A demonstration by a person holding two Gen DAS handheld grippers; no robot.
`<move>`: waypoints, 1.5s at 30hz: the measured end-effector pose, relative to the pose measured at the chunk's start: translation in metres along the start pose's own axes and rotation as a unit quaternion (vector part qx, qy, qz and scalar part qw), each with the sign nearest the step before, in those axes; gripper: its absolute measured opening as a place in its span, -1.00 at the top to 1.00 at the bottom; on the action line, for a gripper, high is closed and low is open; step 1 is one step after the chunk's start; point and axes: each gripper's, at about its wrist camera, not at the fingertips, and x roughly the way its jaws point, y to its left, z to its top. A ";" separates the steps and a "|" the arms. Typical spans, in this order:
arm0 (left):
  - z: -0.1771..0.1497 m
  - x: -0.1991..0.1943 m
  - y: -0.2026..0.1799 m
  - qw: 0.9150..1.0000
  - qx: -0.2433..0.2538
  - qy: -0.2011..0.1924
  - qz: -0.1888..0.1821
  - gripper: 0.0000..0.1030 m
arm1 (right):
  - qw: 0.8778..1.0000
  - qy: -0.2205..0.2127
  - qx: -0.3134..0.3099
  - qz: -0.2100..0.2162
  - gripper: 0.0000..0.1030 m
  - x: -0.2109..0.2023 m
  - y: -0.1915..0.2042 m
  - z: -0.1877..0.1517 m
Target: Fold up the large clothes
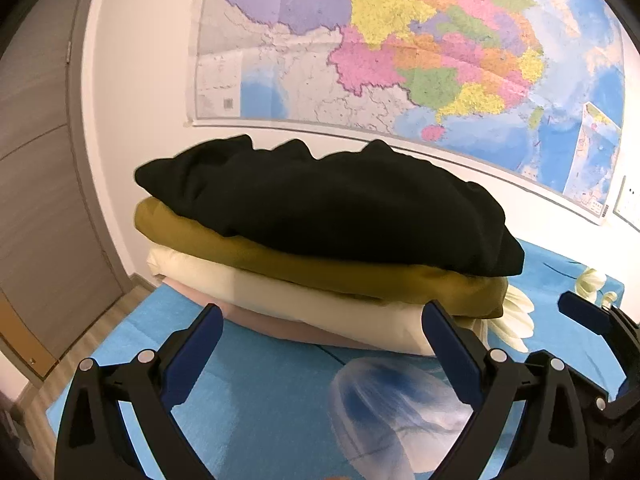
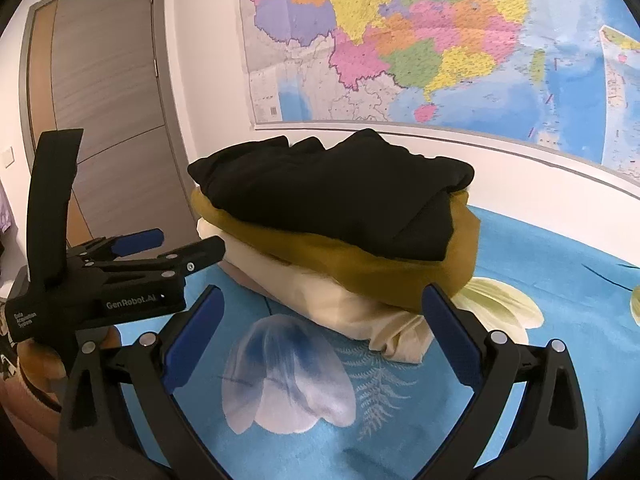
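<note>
A stack of folded clothes lies on the blue flowered sheet (image 1: 256, 392). A black garment (image 1: 328, 208) is on top, above a mustard one (image 1: 360, 276), a cream one (image 1: 320, 308) and a pinkish one (image 1: 280, 326). My left gripper (image 1: 322, 316) is open and empty just in front of the stack. The stack also shows in the right wrist view, with the black garment (image 2: 340, 204) on top. My right gripper (image 2: 322, 304) is open and empty before the stack. The left gripper (image 2: 168, 248) appears there at the left, jaws apart.
A large coloured map (image 1: 400, 48) hangs on the white wall behind the stack. A grey door (image 2: 104, 92) stands at the left. The sheet's left edge (image 1: 120, 332) drops to a wooden floor. The bed continues to the right (image 2: 560, 272).
</note>
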 end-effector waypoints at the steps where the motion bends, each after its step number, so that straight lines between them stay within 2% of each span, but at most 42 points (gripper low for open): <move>1: -0.001 -0.003 -0.001 1.000 -0.001 -0.002 -0.001 -0.87 | 1.000 0.000 0.001 0.001 -0.89 -0.002 0.000 -0.001; 18: -0.011 -0.027 -0.014 1.000 0.020 -0.017 -0.001 -0.87 | 1.000 -0.010 0.006 -0.003 -0.89 -0.020 0.001 -0.011; 45: -0.014 -0.029 -0.014 1.000 0.021 -0.015 0.002 -0.87 | 1.000 -0.007 0.005 0.004 -0.89 -0.023 0.003 -0.015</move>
